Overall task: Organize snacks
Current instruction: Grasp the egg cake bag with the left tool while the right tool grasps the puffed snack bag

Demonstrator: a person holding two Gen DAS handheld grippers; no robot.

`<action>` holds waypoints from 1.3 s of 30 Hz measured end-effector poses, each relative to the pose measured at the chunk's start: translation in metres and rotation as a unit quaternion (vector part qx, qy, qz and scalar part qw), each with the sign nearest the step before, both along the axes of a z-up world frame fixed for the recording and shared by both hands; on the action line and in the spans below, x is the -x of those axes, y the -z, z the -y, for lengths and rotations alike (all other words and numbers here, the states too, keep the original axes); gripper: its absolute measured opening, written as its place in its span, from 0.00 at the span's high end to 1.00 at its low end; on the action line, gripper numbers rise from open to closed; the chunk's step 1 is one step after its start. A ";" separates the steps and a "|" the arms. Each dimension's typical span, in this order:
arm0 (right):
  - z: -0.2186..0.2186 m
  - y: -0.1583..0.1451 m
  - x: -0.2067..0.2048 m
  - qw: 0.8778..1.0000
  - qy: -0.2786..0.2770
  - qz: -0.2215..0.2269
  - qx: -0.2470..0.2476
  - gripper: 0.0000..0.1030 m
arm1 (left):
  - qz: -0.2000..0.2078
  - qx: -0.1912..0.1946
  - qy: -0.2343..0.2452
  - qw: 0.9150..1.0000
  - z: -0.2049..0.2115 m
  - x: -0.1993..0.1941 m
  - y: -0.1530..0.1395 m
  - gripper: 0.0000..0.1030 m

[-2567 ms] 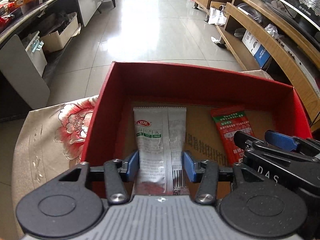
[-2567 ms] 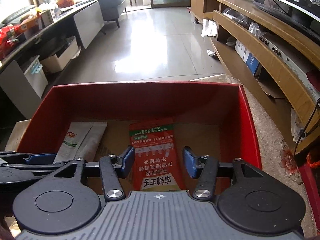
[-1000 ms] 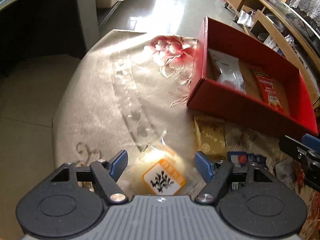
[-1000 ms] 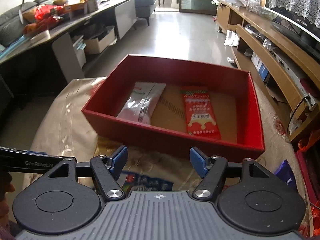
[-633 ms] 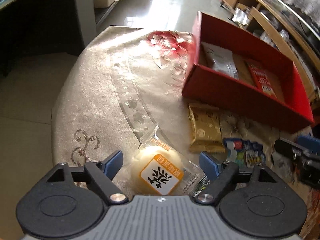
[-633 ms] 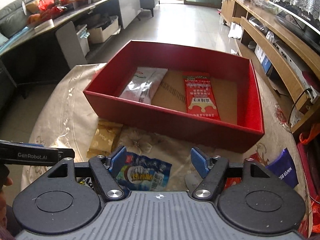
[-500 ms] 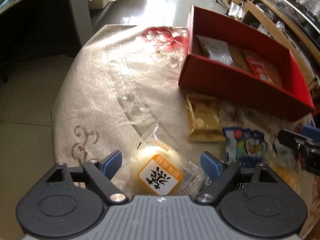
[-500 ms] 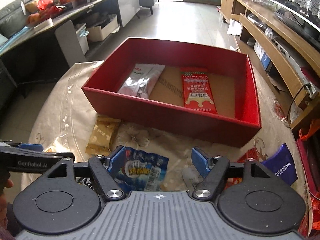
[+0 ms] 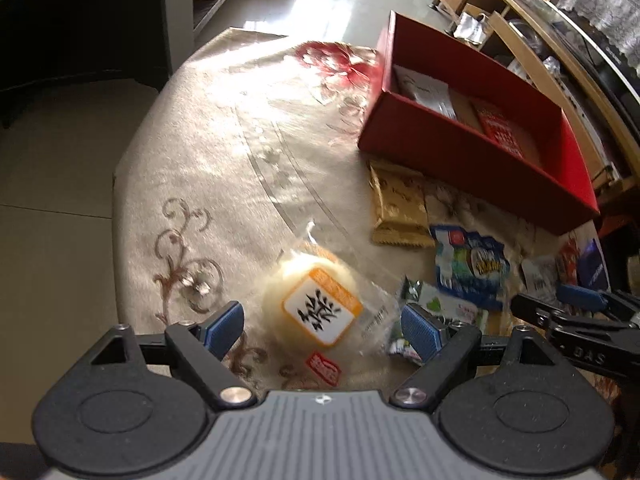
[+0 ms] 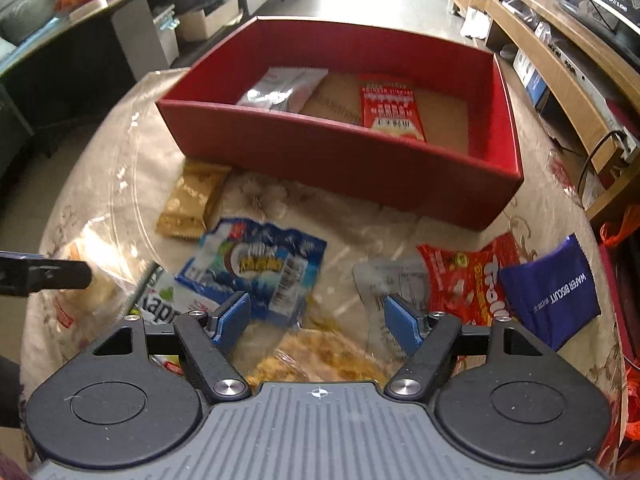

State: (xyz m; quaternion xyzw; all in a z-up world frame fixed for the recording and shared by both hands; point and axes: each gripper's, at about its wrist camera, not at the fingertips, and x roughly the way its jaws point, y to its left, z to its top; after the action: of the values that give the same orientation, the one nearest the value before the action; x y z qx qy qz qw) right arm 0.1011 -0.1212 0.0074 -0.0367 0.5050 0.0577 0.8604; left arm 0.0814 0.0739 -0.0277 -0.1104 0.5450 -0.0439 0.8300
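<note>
A pale glossy tiled floor [image 10: 362, 0] runs away to the far end of the room, where daylight glares off it. Along the right wall stands a long, low wooden shelf unit [image 10: 560, 60] with open compartments holding boxes and bags; lace cloth [image 9: 600, 8] hangs above it at the top right. On the left is a dark, curved desk [image 10: 80, 12] with clutter on top, and a cardboard box [image 10: 208, 20] sits on the floor beside its grey-white panels. The counter [image 9: 224, 168] wears a beige cloth with a red flower, brightly sunlit on its far part.

left gripper [image 9: 322, 326]: jaws apart, tilted down | right gripper [image 10: 317, 318]: jaws just widening, empty
</note>
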 end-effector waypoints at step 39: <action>-0.032 0.029 0.057 0.995 -0.075 -0.059 -0.001 0.36 | -0.017 -0.060 0.004 0.998 0.039 -0.038 0.032 0.36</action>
State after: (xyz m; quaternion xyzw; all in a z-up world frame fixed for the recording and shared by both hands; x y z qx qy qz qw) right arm 0.0445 -0.0888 -0.0214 -0.0699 0.5503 0.1251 0.8226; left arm 0.1193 0.0352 -0.0594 -0.0591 0.5610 -0.0122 0.8256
